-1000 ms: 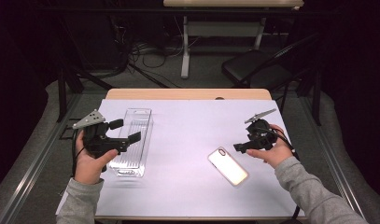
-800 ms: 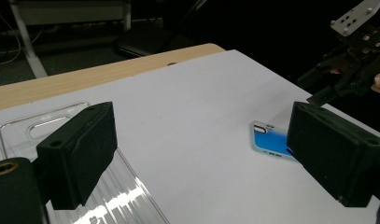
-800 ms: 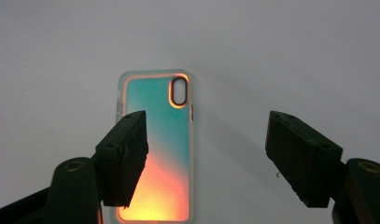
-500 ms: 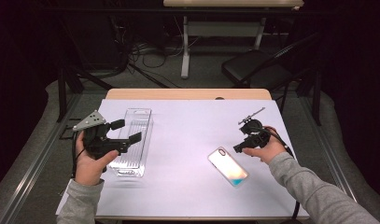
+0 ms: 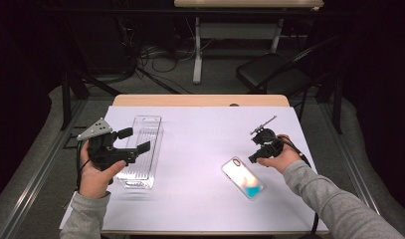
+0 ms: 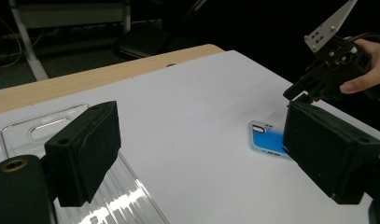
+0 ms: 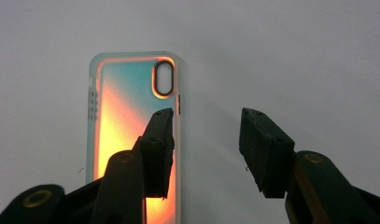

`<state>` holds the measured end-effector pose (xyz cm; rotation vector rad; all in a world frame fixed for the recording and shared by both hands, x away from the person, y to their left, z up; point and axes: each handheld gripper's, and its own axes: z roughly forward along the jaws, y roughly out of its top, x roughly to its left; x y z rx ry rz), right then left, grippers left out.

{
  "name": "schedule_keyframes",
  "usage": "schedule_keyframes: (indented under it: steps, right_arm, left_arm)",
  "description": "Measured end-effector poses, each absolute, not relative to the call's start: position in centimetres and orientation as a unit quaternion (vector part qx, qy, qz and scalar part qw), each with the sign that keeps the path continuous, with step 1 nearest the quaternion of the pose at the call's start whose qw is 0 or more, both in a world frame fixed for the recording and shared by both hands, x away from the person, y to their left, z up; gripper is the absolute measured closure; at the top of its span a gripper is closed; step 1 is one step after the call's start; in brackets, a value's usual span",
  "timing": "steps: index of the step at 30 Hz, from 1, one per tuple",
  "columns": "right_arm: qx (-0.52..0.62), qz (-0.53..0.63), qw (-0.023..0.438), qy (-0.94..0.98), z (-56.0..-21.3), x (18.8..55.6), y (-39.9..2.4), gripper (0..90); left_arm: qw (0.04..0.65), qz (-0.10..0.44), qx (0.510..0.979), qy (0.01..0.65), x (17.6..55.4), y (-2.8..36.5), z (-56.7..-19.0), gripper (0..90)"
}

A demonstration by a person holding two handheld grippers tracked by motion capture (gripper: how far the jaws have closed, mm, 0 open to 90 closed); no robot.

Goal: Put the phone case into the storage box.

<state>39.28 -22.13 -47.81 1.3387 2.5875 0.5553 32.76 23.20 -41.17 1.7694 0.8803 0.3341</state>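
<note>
Two claws work over a white tabletop (image 5: pixel 200 194), and the thing in hand is a phone case (image 5: pixel 243 177) lying flat on the right half, toward the near edge. The case has a clear, frosted rim and a shiny coloured back that reads teal and blue from above and orange to teal in the right gripper view, with a dark-ringed oval camera cut-out at its far end and small slots along one long side. No brand, label or writing can be read on it.

The right claw (image 7: pixel 206 149) hangs just above the case's right long edge; its jaws have just been closing and stand about half open, one over the case's back and the other over bare tabletop, with nothing gripped. The left claw (image 5: pixel 133 141) is held on the left side with its jaws wide apart and empty, above a clear plastic tray (image 5: pixel 145 130) with a ribbed floor.

A strip of pale wood (image 5: pixel 200 100) shows at the far edge of the white tabletop. Beyond it the room is dark, with a black folding chair (image 5: pixel 269 74), loose cables (image 5: pixel 150 55) on a grey floor, and the white leg of another table.
</note>
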Motion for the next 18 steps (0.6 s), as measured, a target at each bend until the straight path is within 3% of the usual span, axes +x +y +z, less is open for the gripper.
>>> schedule_keyframes:
  steps: [18]
  right_arm:
    - [0.469, 0.165, 0.067, 0.865, -49.0, 39.7, -21.0, 58.7]
  left_arm:
    - [0.539, 0.138, 0.743, 0.372, 32.8, 23.3, -41.3, 12.2]
